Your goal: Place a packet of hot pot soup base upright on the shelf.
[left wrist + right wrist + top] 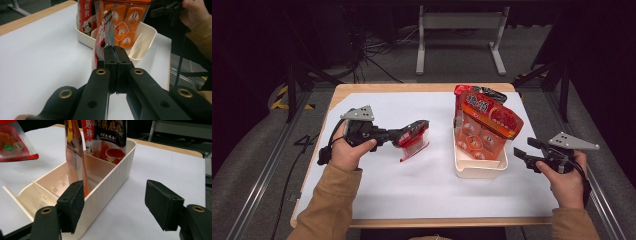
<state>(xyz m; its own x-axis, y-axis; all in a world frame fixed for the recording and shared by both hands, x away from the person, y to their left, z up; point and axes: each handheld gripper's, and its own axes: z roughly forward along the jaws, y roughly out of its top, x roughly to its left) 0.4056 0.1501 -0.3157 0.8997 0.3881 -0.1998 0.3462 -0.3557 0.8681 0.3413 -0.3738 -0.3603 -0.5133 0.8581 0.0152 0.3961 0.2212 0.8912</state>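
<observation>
Left hand-held gripper (419, 131) clamps red packet (413, 142); right hand-held gripper (523, 150) open beside cream tray (479, 169).

A wooden-edged table (343, 91) under a white sheet (412, 180) stands on grey carpet (252, 150). Beyond its far edge a pale metal frame (460, 30) and tangled cables (372, 50) sit in deep darkness. Yellow-black tape (282, 97) marks the floor at far left.
</observation>
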